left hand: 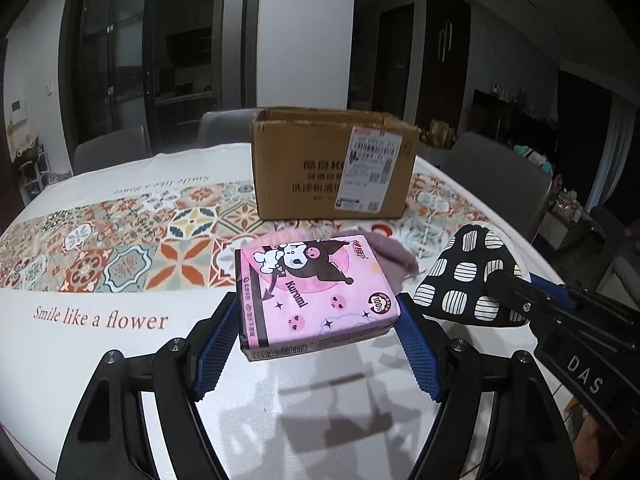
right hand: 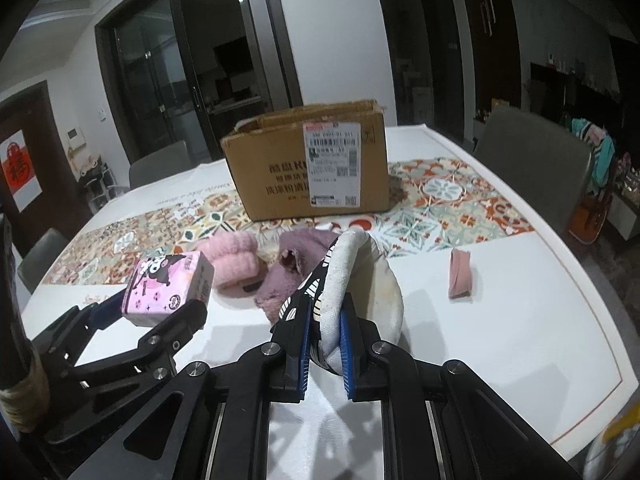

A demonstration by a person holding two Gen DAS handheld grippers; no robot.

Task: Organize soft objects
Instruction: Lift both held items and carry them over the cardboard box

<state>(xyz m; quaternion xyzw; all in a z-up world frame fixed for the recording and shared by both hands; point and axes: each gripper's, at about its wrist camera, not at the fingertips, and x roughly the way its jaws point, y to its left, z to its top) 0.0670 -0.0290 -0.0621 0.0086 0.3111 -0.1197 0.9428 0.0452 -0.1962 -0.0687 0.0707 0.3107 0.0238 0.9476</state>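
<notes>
My left gripper [left hand: 318,320] is shut on a pink Kuromi tissue pack [left hand: 316,292] and holds it above the table; the pack also shows in the right wrist view [right hand: 168,284]. My right gripper [right hand: 325,316] is shut on a black oven mitt with white striped dots and a cream lining [right hand: 352,280]; the mitt shows at the right of the left wrist view [left hand: 468,276]. An open cardboard box [left hand: 334,164] [right hand: 310,168] stands behind on the patterned runner. A pink fluffy item [right hand: 236,260] and a mauve fluffy item [right hand: 292,268] lie in front of the box.
A small folded mauve cloth [right hand: 460,274] lies on the white tablecloth [right hand: 500,320] to the right. Grey chairs [right hand: 528,160] stand around the table. The table edge curves close at the right.
</notes>
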